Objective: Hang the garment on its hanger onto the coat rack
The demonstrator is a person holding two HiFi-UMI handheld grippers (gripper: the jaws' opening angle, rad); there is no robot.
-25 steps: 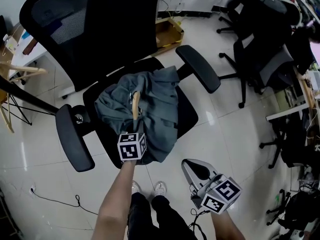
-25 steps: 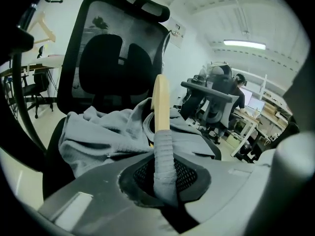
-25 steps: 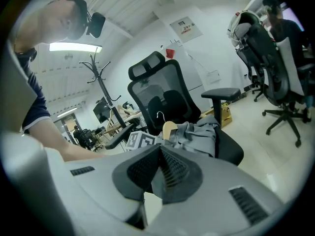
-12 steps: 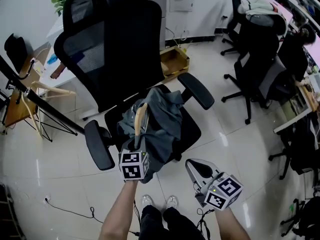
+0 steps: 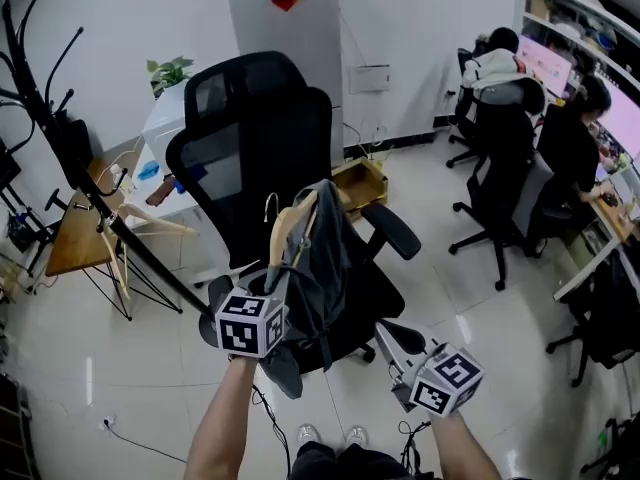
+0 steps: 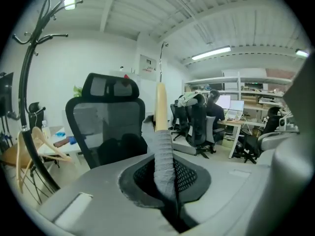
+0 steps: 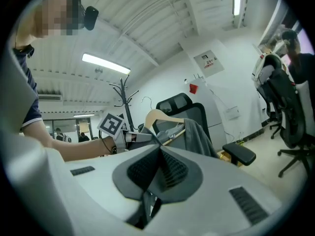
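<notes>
A grey garment [image 5: 322,268] hangs on a wooden hanger [image 5: 291,230] whose metal hook [image 5: 268,206] points up. My left gripper [image 5: 274,286] is shut on one end of the hanger, with garment cloth [image 6: 163,157] pinched in between, and holds it up in front of the black office chair [image 5: 262,138]. In the left gripper view the hanger's wood [image 6: 161,107] stands straight up from the left gripper [image 6: 166,183]. The black coat rack [image 5: 48,103] leans at the far left, with hooks [image 6: 45,35] high up. My right gripper [image 5: 388,330] is shut and holds nothing, low at the right.
Bare wooden hangers [image 5: 128,230] hang by the coat rack's legs next to a small wooden table [image 5: 72,236]. A cardboard box [image 5: 362,180] lies behind the chair. People sit on office chairs [image 5: 505,193] at desks to the right. A cable [image 5: 150,446] runs over the floor.
Both grippers have risen. The left one has lifted the hanger and garment off the chair seat, so the garment now hangs free. The head view has tilted up, bringing the coat rack in.
</notes>
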